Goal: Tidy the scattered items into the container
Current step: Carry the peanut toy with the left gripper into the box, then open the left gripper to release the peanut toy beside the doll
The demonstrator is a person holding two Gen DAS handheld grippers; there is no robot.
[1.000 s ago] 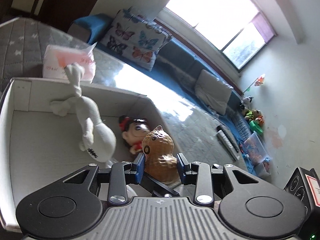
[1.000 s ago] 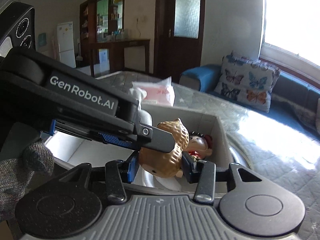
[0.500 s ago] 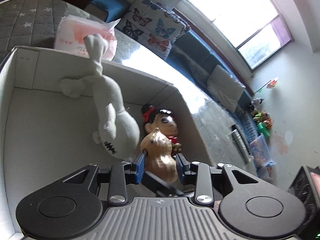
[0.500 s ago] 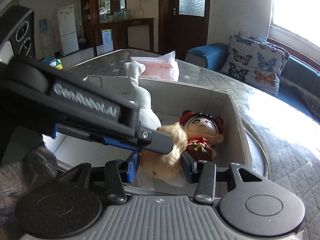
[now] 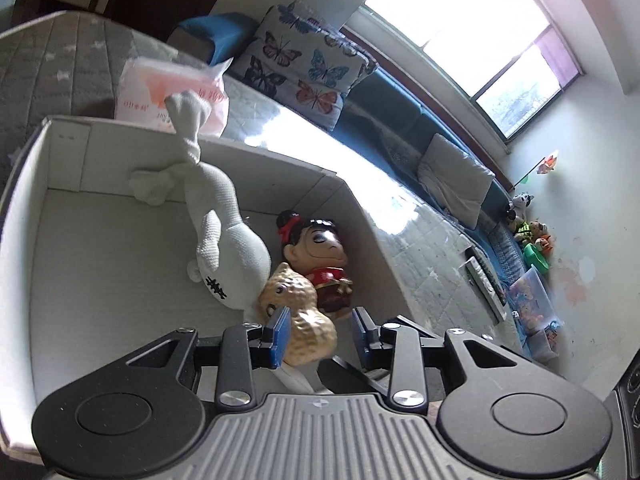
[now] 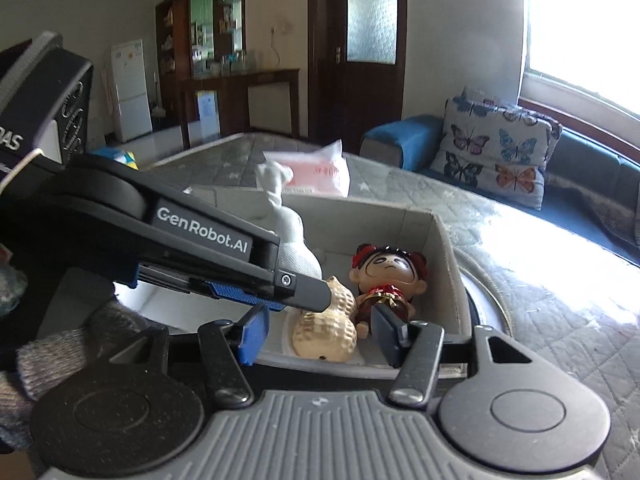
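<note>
A tan peanut toy [image 5: 298, 316] [image 6: 326, 330] lies on the floor of the white cardboard box [image 5: 120, 152] [image 6: 400, 216], against a red-bowed doll figure [image 5: 316, 248] [image 6: 384, 276] and a white knitted plush [image 5: 224, 240] [image 6: 290, 232]. My right gripper [image 6: 320, 334] hangs over the box's near wall. Its jaws are opening, with the peanut between them and clear of both pads. My left gripper [image 5: 320, 334] is open. Its left pad sits by the peanut and its right pad stands apart. In the right wrist view one left finger [image 6: 240, 268] crosses over the peanut's top.
A pink tissue pack [image 5: 160, 96] [image 6: 316, 176] lies on the grey quilted surface [image 6: 540, 320] behind the box. A blue sofa with a butterfly cushion [image 6: 496, 152] runs along the window wall. A grey-gloved hand [image 6: 60, 352] shows at lower left.
The peanut toy went down from between the right pads onto the box floor beside the doll. The right jaws spread apart. The left jaws kept their width.
</note>
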